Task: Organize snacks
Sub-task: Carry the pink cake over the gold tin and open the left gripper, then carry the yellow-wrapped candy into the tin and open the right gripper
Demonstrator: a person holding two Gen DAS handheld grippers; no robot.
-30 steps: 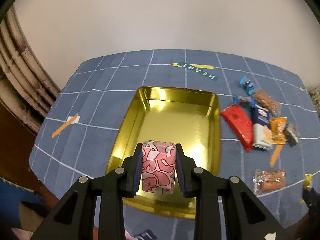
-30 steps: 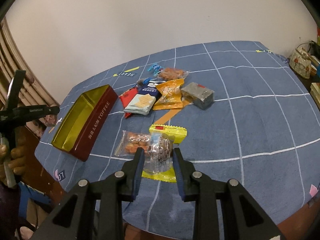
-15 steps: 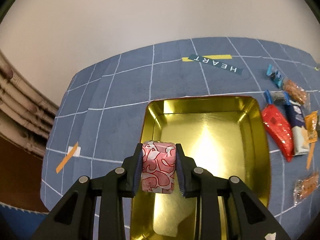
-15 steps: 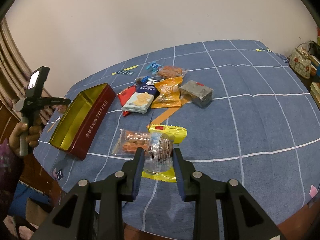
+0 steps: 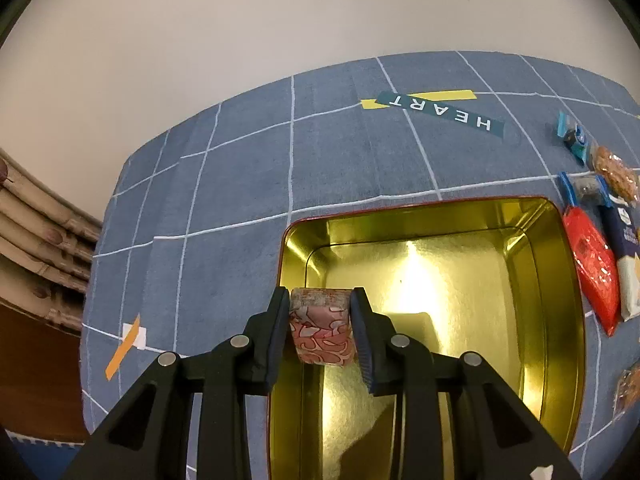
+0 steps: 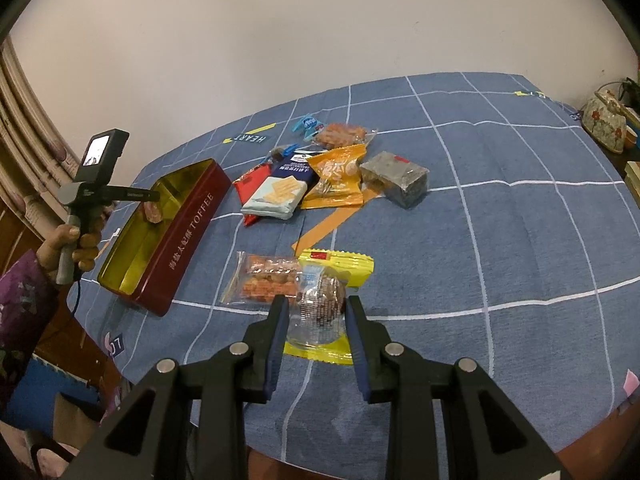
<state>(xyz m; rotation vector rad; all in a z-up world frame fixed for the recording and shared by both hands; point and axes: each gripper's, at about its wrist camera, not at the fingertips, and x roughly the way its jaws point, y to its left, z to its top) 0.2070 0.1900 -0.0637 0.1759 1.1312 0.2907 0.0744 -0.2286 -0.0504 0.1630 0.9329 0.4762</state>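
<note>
A pink patterned wrapped snack (image 5: 320,336) hangs tilted between the pads of my left gripper (image 5: 320,320), whose jaws are opening. It is low over the left part of the gold-lined red toffee tin (image 5: 536,280). The right wrist view shows that tin (image 6: 192,220) at the table's left with the left gripper (image 6: 154,197) and pink snack (image 6: 152,211) above it. My right gripper (image 6: 316,316) is shut on a round chocolate snack in a clear wrapper (image 6: 322,306), down on the blue checked cloth.
A yellow packet (image 6: 344,266) and a clear bag of nuts (image 6: 268,280) lie by the right gripper. Further back lie a grey block (image 6: 396,178), an orange packet (image 6: 336,176), a pale cracker pack (image 6: 276,196) and a red packet (image 6: 250,180). A person's hand (image 6: 76,240) holds the left tool at the table's left edge.
The left gripper came lower and nearer over the tin. The pink snack has tipped between its pads and shows its end face. The right gripper and its snack stayed still.
</note>
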